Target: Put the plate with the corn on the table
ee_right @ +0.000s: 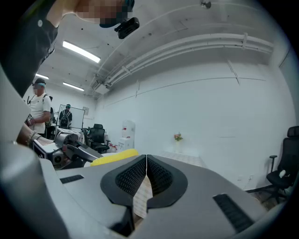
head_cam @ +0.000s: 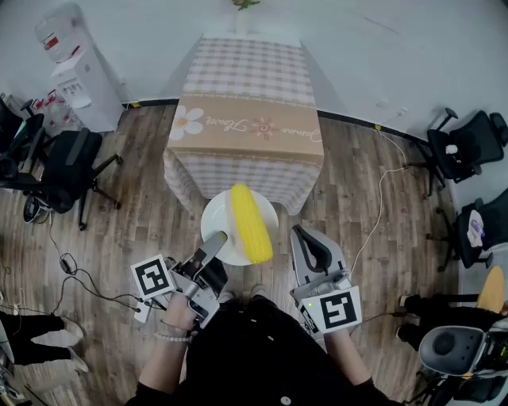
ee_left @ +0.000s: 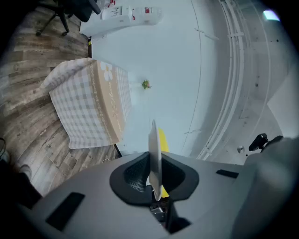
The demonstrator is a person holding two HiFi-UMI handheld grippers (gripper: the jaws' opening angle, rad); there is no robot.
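Observation:
A white plate (head_cam: 222, 230) carrying a yellow corn cob (head_cam: 250, 224) hangs in the air in front of the table (head_cam: 246, 119), which wears a checked cloth. My left gripper (head_cam: 216, 240) is shut on the plate's near left rim. In the left gripper view the plate (ee_left: 154, 154) shows edge-on between the jaws, with the corn (ee_left: 162, 140) behind it. My right gripper (head_cam: 305, 242) floats just right of the plate, jaws shut with nothing between them. The right gripper view shows the corn (ee_right: 114, 157) to the left and the table (ee_right: 184, 158) ahead.
Wood floor surrounds the table. Black office chairs (head_cam: 67, 170) stand at the left and others (head_cam: 464, 147) at the right. A water dispenser (head_cam: 75, 67) is in the back left corner. A small plant (head_cam: 244, 5) sits at the table's far end. Cables (head_cam: 381, 190) trail across the floor.

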